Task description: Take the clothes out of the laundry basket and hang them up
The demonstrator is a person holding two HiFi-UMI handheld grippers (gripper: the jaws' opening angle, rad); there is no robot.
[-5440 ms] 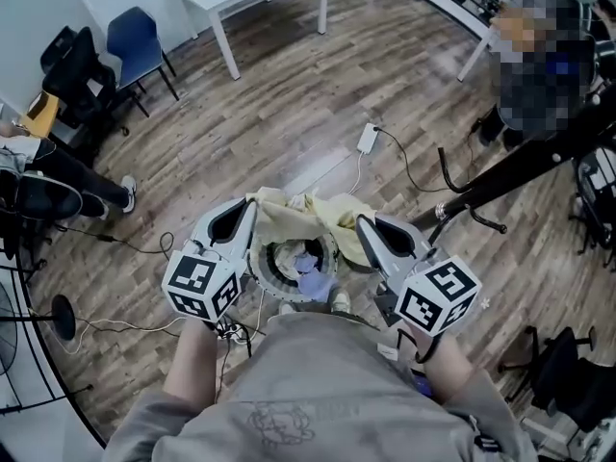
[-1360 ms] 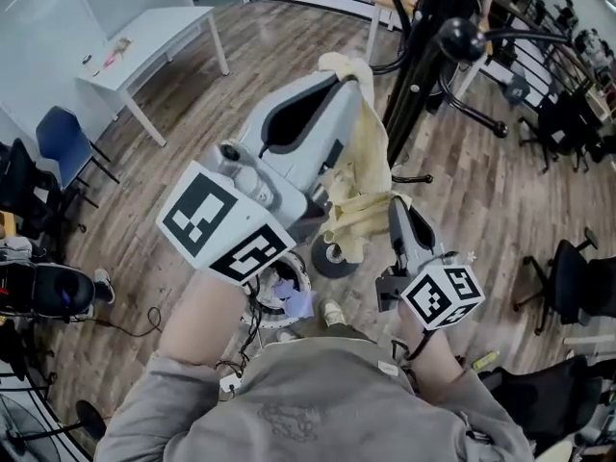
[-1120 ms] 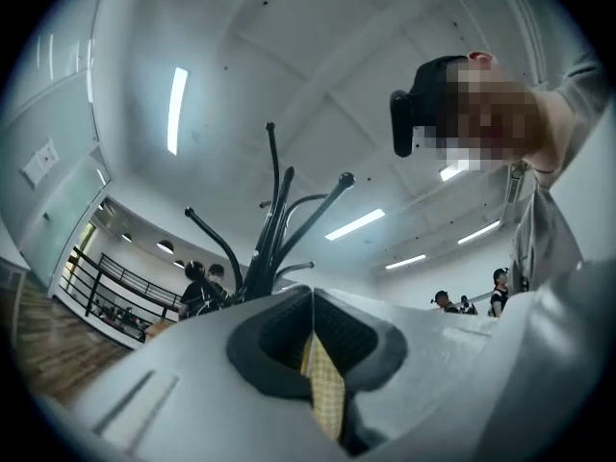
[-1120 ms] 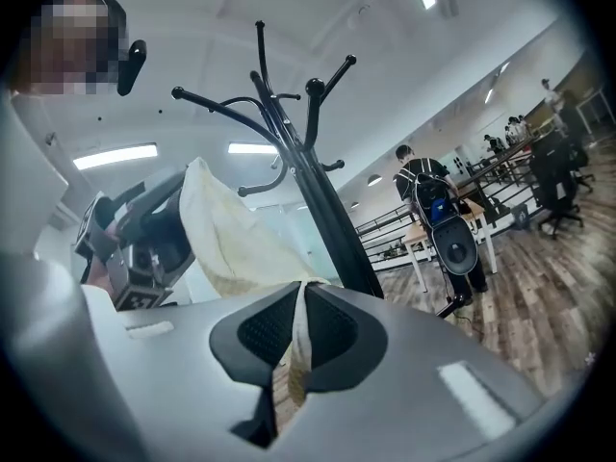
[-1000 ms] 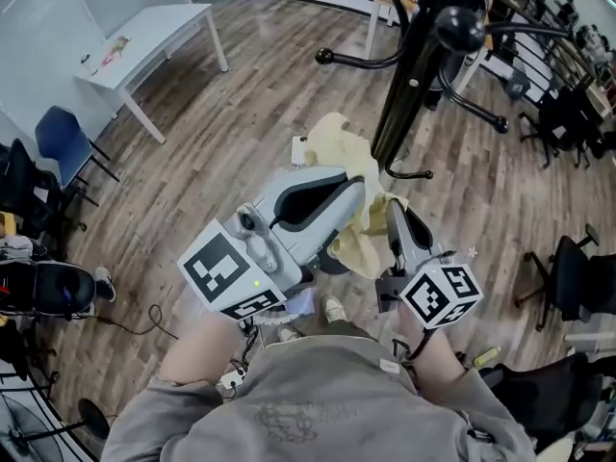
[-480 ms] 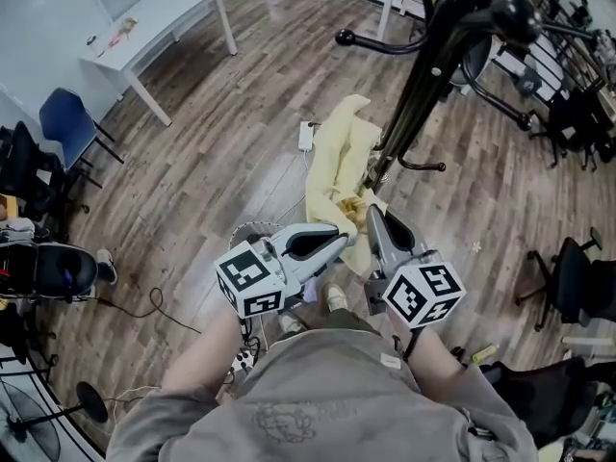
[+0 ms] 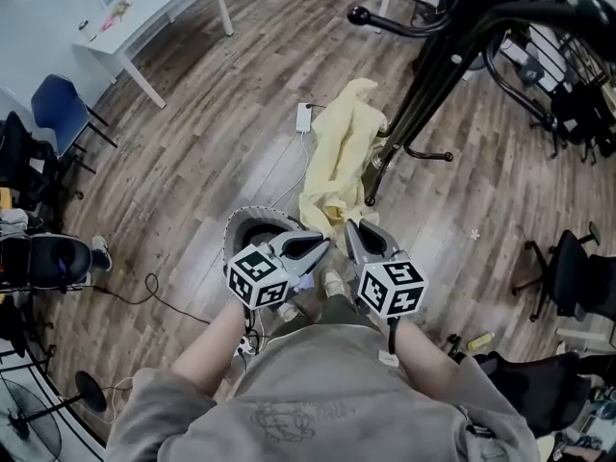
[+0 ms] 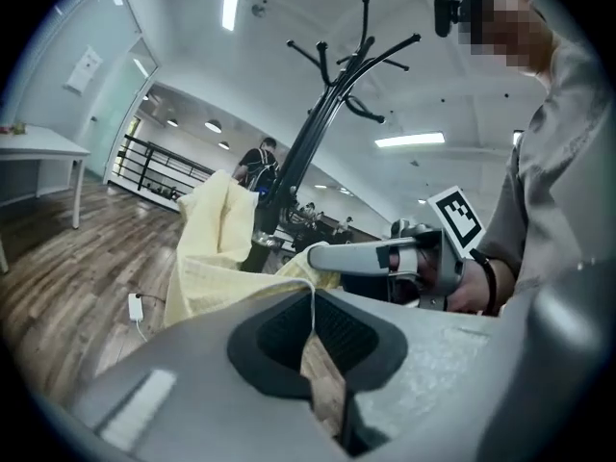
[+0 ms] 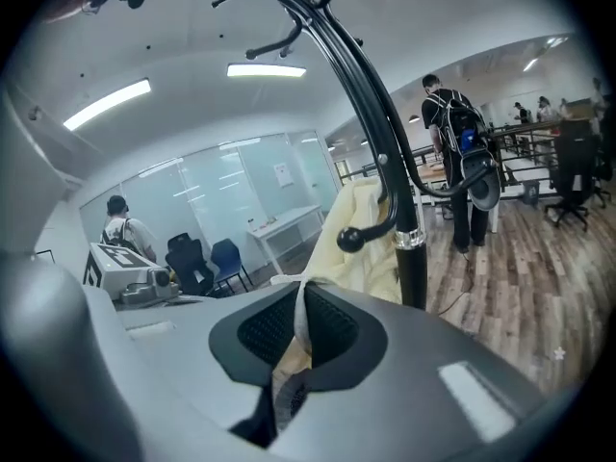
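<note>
A pale yellow garment (image 7: 339, 152) hangs by its top from a peg of the black coat rack (image 7: 428, 85) and trails down to both grippers. My left gripper (image 7: 323, 247) is shut on its lower edge, with a thin fold of cloth pinched between the jaws (image 8: 313, 295). My right gripper (image 7: 348, 229) is shut on the same edge close beside it (image 9: 301, 295). The round laundry basket (image 7: 248, 231) stands on the floor just left of the left gripper, with a bluish cloth (image 7: 304, 282) partly hidden under that gripper. The right gripper (image 8: 358, 255) also shows in the left gripper view.
The rack's pegs (image 9: 352, 238) and base legs (image 7: 423, 152) stick out near the garment. A white adapter (image 7: 304, 116) and cable lie on the wood floor. A white table (image 7: 154, 12) and blue chair (image 7: 60, 114) stand at left, office chairs (image 7: 568, 277) at right. A person (image 9: 462, 133) stands behind the rack.
Both grippers have come down from high beside the rack to low near the basket. The yellow garment now hangs stretched from the rack's peg instead of bunched between the grippers.
</note>
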